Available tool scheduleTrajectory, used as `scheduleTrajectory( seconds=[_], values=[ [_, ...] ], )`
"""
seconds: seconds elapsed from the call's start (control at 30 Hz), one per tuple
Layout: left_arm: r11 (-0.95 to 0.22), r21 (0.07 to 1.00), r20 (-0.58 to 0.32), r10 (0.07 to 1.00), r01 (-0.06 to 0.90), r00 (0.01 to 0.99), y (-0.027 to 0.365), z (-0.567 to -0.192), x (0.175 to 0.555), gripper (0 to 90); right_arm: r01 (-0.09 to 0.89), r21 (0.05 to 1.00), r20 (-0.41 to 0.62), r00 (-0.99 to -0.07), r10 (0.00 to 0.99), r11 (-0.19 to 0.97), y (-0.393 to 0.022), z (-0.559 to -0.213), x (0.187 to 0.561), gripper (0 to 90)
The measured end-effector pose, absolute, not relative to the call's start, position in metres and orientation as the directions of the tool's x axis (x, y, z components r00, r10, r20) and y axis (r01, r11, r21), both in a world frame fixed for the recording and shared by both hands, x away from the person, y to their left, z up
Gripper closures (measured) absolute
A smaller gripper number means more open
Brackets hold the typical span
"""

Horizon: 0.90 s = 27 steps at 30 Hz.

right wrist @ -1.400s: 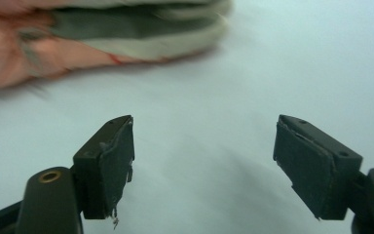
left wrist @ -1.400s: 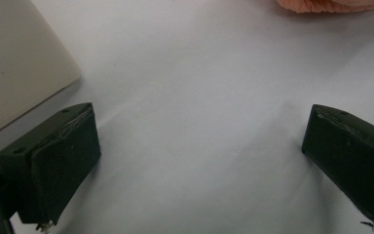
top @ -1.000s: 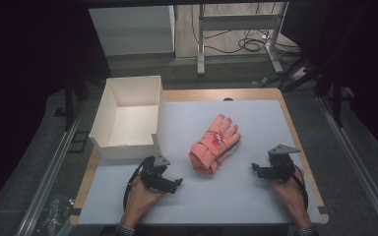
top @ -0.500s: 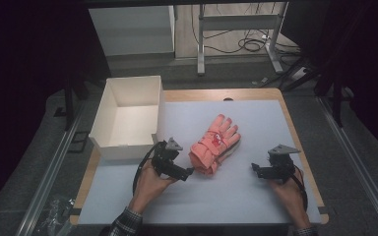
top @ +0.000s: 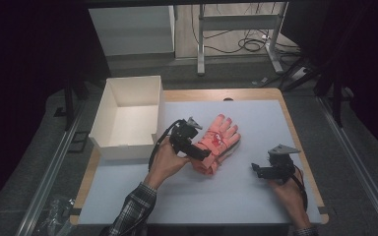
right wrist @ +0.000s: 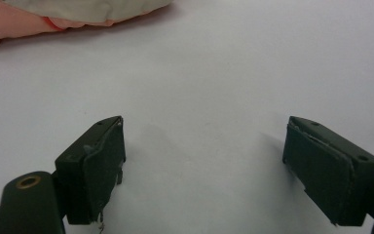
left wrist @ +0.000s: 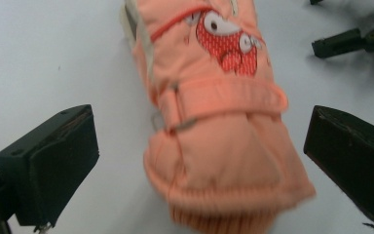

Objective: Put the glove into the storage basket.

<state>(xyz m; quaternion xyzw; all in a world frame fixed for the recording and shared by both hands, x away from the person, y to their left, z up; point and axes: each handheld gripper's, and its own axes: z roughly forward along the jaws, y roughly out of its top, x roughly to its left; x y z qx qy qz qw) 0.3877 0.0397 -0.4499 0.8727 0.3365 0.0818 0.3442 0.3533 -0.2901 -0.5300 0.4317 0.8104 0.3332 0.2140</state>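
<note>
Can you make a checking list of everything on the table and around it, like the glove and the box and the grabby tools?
Surface: pale mat on a wooden table, bare around the glove.
Job's things: orange glove lying flat, cartoon face on its back; open white box, inside looks empty.
Clutter: nothing seen on the mat.
Grippers: left tool open, jaws either side of the glove's cuff, not closed on it; right tool open over bare mat, apart from the glove.
Cables: black cable loops from the left tool; floor cables beyond the table.
Surroundings: dark room, white cabinet, metal frame legs.
</note>
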Motion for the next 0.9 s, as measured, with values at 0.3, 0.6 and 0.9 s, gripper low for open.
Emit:
scheduleTrajectory(
  seconds=[0.3,0.6,0.9],
  values=[
    [-0.562,0.605,-0.106,0.645,0.563,0.757,0.006,-0.467,0.406,0.0,0.558,0.725,-0.057,-0.535,0.843,0.403,-0.29,-0.53,0.353,15.7],
    [-0.63,0.534,-0.044,0.645,0.563,0.763,-0.014,-0.494,0.4,0.0,0.558,0.725,-0.057,-0.535,0.843,0.404,-0.29,-0.53,0.353,15.8],
    [-0.661,0.474,-0.028,0.649,0.581,0.76,-0.023,-0.509,0.396,0.0,0.559,0.725,-0.057,-0.534,0.843,0.403,-0.29,-0.53,0.353,15.7]
  ],
)
